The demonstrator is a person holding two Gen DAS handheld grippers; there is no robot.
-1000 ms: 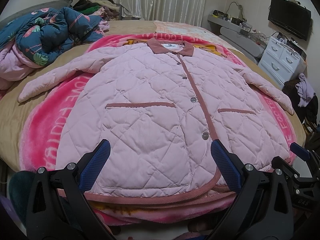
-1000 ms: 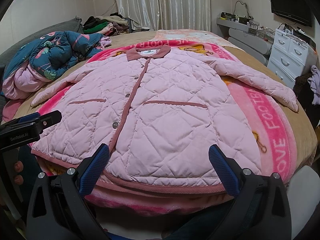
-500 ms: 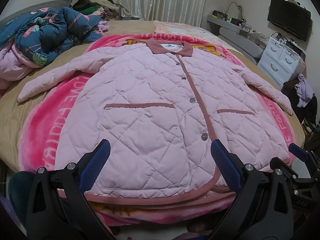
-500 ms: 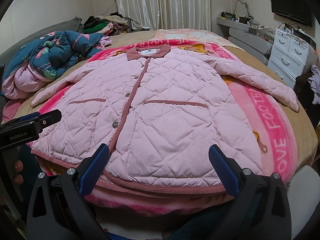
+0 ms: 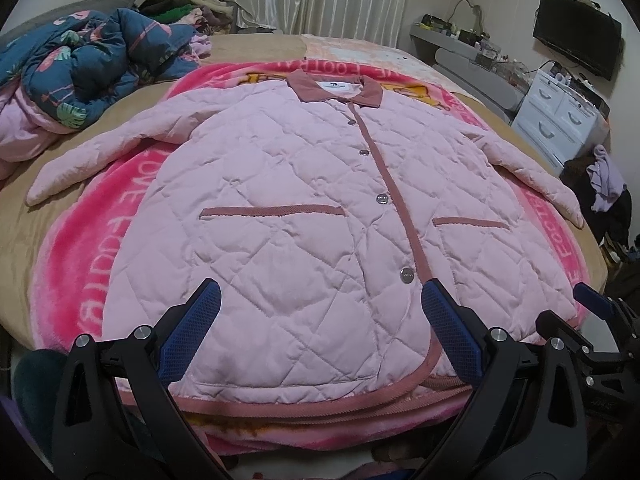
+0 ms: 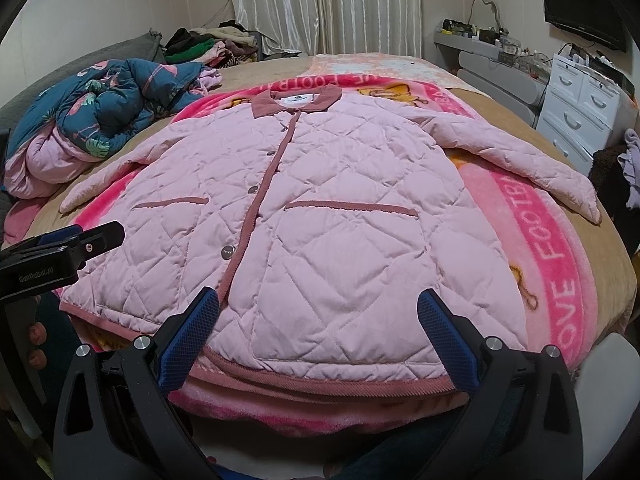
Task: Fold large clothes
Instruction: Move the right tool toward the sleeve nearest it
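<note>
Left gripper (image 5: 320, 320): jaws spread wide, empty, poised above your near hem; right gripper (image 6: 318, 320): likewise parted, holding nothing. Quilted pink jacket (image 5: 304, 216): flat ahead of both, buttoned, sleeves splayed outward on the pink blanket (image 5: 80, 248), probably laid ready for folding.

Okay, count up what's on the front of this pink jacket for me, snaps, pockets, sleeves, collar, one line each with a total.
On the pink quilted jacket:
Snap buttons: 4 (lowest one)
Pocket openings: 2 (one at)
Sleeves: 2 (one at)
Collar: 1
Total: 9
</note>
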